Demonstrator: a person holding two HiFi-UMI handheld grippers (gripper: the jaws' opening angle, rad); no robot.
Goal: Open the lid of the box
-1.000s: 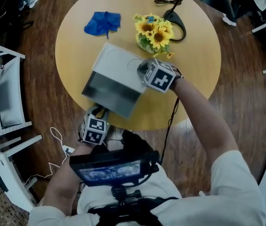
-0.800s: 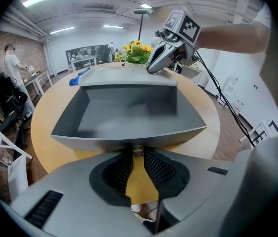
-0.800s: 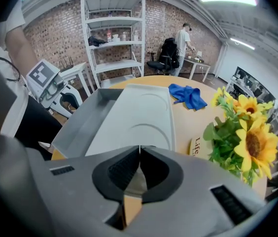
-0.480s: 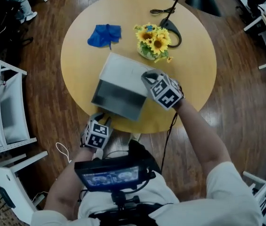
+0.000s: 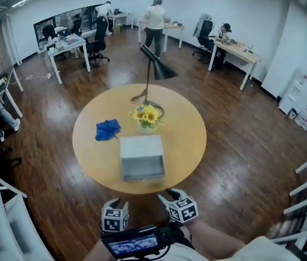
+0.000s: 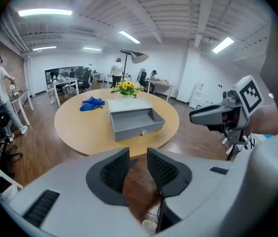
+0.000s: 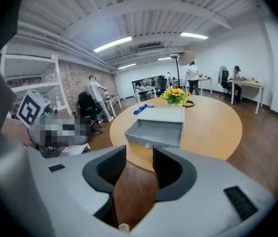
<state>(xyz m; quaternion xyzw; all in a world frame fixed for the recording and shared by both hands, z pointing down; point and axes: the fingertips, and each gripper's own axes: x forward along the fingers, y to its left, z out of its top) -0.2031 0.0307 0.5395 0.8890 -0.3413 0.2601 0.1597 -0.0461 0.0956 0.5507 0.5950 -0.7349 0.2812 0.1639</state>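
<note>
Grey rectangular box (image 5: 141, 157) sits open at frame centre on the round light wooden table (image 5: 189, 140), just below the yellow sunflower bunch (image 5: 146, 116). My left tongs (image 5: 114, 204) and right tongs (image 5: 174, 196) hover bottom centre, off the table: left jaws apart and empty, right jaws opening, nothing between.

Ahead of the left claw (image 5: 114, 202) nothing blocks the way to the round wooden table (image 5: 88, 156). Straight on stands the open grey box (image 5: 141, 165). Bare tabletop flanks it, with a yellow sunflower bouquet (image 5: 146, 116) and a crumpled blue cloth (image 5: 108, 129) beyond.
</note>
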